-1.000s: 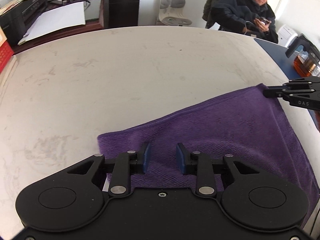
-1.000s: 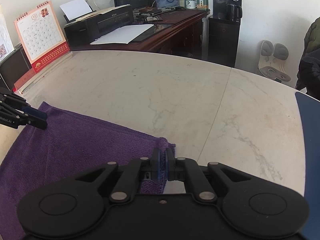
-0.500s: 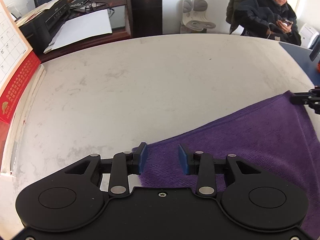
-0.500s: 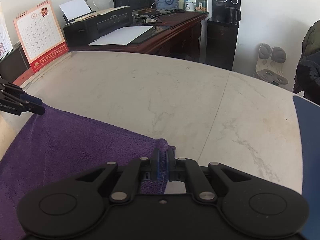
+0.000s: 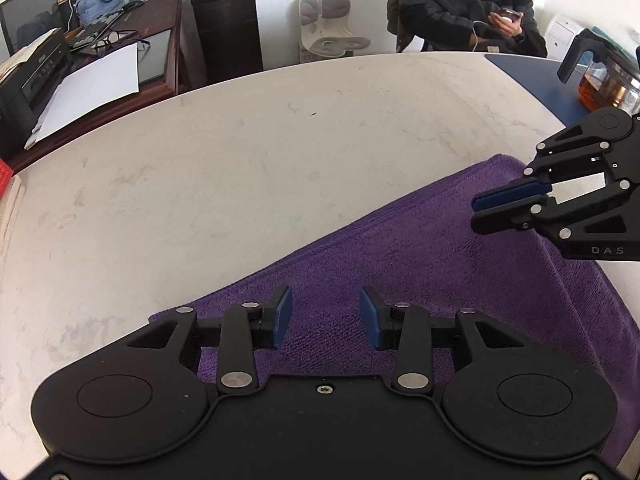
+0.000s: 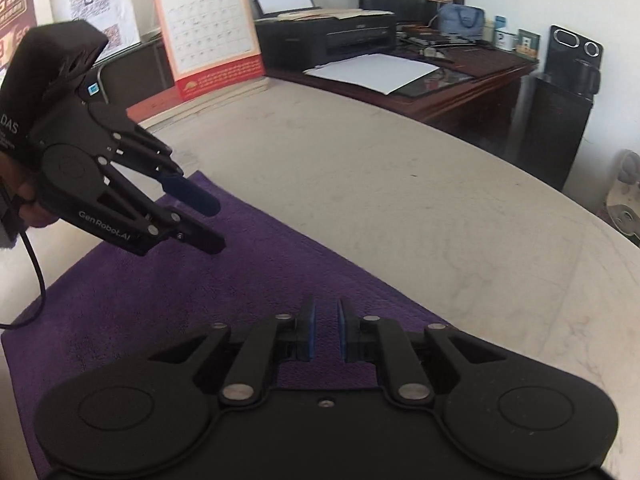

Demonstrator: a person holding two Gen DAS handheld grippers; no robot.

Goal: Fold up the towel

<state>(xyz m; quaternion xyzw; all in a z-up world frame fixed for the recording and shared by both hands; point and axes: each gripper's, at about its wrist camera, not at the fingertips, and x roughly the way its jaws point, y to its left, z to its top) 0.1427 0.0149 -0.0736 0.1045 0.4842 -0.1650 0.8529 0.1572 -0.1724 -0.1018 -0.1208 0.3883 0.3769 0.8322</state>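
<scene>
Purple terry towel (image 5: 420,280) lies flat on white marble table (image 5: 240,160); left gripper (image 5: 326,318) above it, jaws wide apart, empty; right gripper (image 6: 326,334) above towel, jaws slightly parted, nothing held.

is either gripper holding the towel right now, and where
Nothing is held. The left gripper is wide open above the purple towel, and the right gripper has a narrow gap with no cloth pinched.

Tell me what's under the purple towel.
The towel lies flat on the pale marble table, which shows along its edges. The table beneath it is covered, so anything there can't be seen. Both claws, left and right, hover above it.
</scene>
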